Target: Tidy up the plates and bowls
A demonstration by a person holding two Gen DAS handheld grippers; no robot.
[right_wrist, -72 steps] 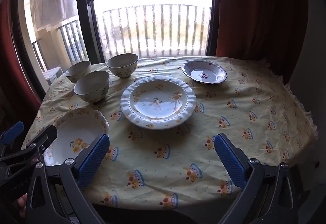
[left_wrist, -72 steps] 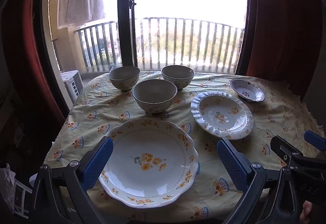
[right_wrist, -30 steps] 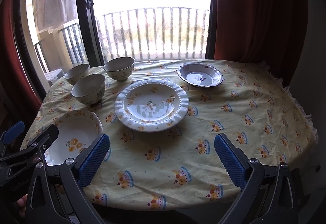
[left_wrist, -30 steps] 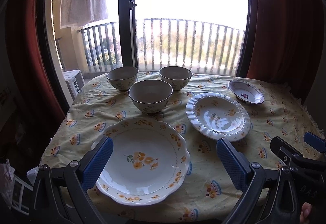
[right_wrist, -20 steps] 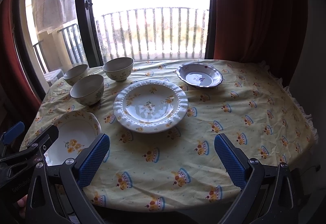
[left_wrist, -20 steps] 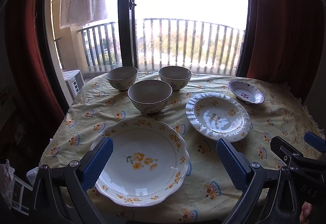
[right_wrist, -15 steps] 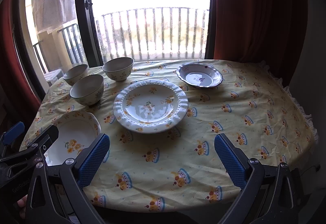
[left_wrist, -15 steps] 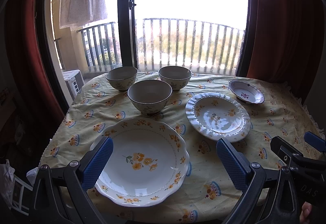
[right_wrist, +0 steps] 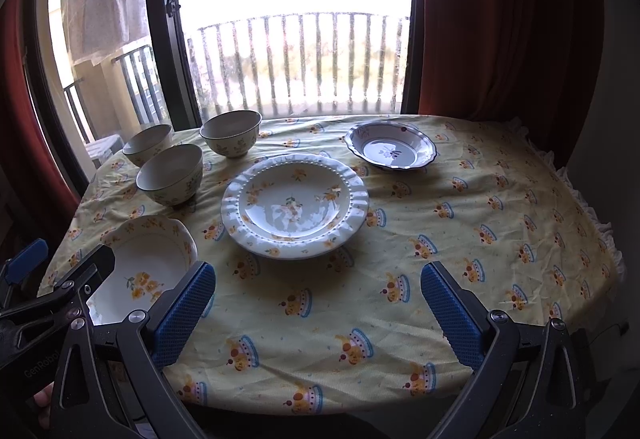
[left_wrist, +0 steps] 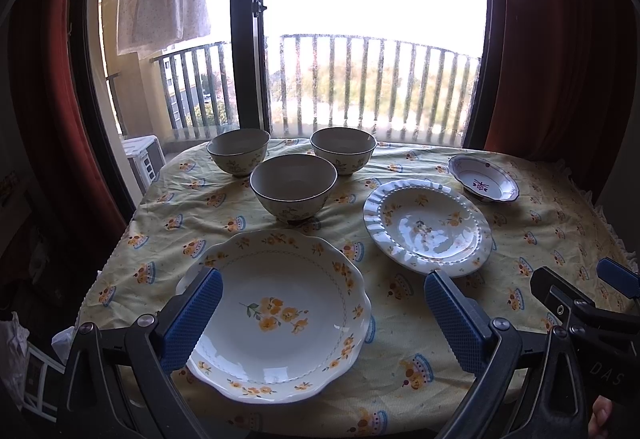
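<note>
A large scalloped plate with yellow flowers (left_wrist: 280, 315) (right_wrist: 148, 271) lies at the near left of the table. A ruffled beaded plate (left_wrist: 426, 225) (right_wrist: 294, 205) sits mid-table, and a small purple-rimmed dish (left_wrist: 482, 183) (right_wrist: 390, 150) lies behind it to the right. Three floral bowls stand at the back left: the nearest (left_wrist: 293, 185) (right_wrist: 170, 173), the left one (left_wrist: 239, 150) (right_wrist: 147, 143) and the right one (left_wrist: 343, 149) (right_wrist: 231, 132). My left gripper (left_wrist: 324, 315) hangs open over the large plate's near half. My right gripper (right_wrist: 316, 313) is open above bare cloth, holding nothing.
A yellow tablecloth with a crown print (right_wrist: 500, 219) covers the round table. Behind it are a glass balcony door (left_wrist: 372, 71) and railing. Red curtains (right_wrist: 500, 19) hang on the right, close to the table's far edge. White furniture (left_wrist: 142, 159) stands beyond the left edge.
Both grippers have drawn back and risen a little, so the dishes look slightly farther away. No dish has moved. Both grippers stayed open.
</note>
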